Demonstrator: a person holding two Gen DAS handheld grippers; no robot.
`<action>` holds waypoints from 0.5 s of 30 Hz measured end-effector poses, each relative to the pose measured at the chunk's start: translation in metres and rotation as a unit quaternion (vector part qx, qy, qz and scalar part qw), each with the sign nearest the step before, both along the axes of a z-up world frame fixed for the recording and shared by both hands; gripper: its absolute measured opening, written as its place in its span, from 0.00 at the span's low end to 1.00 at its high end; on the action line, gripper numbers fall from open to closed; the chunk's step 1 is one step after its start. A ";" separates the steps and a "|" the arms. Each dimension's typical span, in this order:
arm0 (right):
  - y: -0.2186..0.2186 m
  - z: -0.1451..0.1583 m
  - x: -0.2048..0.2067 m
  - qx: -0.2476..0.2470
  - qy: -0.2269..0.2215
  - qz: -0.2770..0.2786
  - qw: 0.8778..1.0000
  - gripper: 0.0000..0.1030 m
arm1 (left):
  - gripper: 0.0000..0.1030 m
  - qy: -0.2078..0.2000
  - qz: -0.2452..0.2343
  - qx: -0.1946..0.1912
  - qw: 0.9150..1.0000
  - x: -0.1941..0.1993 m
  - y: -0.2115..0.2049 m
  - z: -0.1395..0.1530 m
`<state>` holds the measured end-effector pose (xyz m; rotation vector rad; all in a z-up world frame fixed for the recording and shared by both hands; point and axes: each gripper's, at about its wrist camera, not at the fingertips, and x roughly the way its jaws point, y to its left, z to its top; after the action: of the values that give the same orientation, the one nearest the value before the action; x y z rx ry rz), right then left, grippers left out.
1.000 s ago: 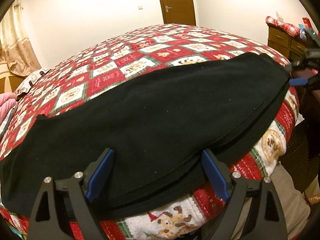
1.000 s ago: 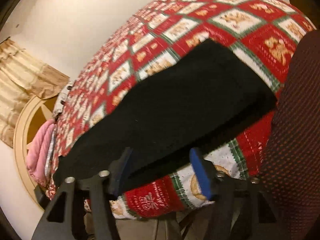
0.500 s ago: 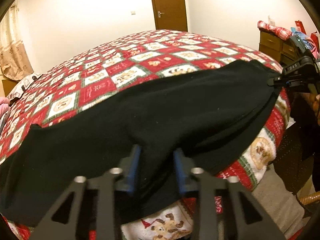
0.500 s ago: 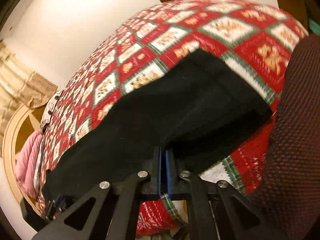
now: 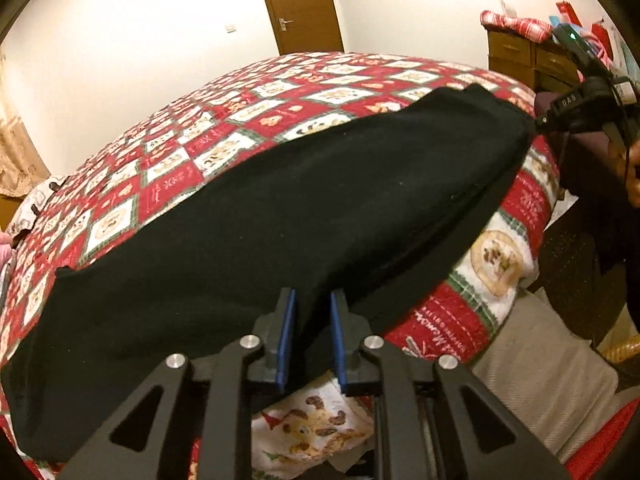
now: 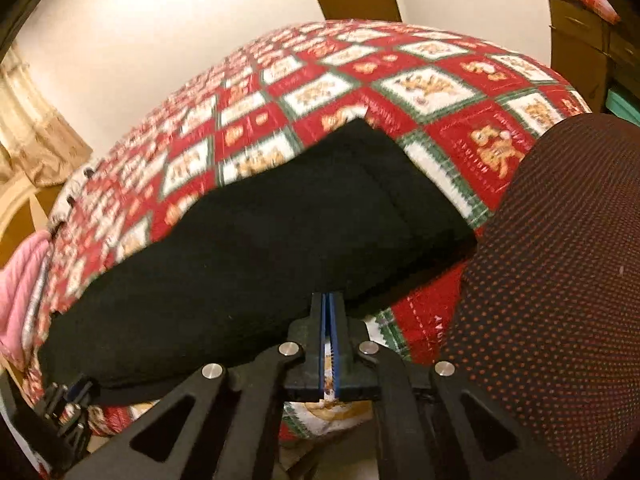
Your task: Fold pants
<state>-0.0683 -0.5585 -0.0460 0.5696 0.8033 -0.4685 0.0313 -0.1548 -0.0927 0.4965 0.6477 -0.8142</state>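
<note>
Black fabric pants [image 5: 280, 216] cut off at lower left of left wrist view; near hem hidden behind left gripper [image 5: 312, 300]. Red-and-white patchwork quilt [image 6: 400, 80] motion-blurred in right wrist view. Pink cloth [image 6: 24, 280] cropped at left edge, can't identify. Dark red-dotted fabric [image 6: 560, 280] fills right side, unclear what.

Bedroom in a home. Bed [image 5: 360, 84] fills the middle of both views, covered by a red, white and green patchwork quilt [image 6: 440, 92] with bear motifs. Brown wooden door [image 5: 300, 4] with lever handle, top centre, set in plain white walls [image 5: 120, 48]. Wooden chest of drawers [image 5: 520, 56] at upper right, piled with cloth and oddments. Beige patterned curtain [image 6: 36, 136] at left edge.
</note>
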 end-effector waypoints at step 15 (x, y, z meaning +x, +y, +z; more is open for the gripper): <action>0.150 0.004 0.063 0.049 -0.042 0.285 0.956 0.03 | 0.50 0.024 0.018 -0.048 0.998 0.002 0.053 0.017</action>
<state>-0.0054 -0.4082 -0.0419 0.4186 0.8699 0.1269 0.0337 -0.1019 -0.0754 0.3780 0.6570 -0.8215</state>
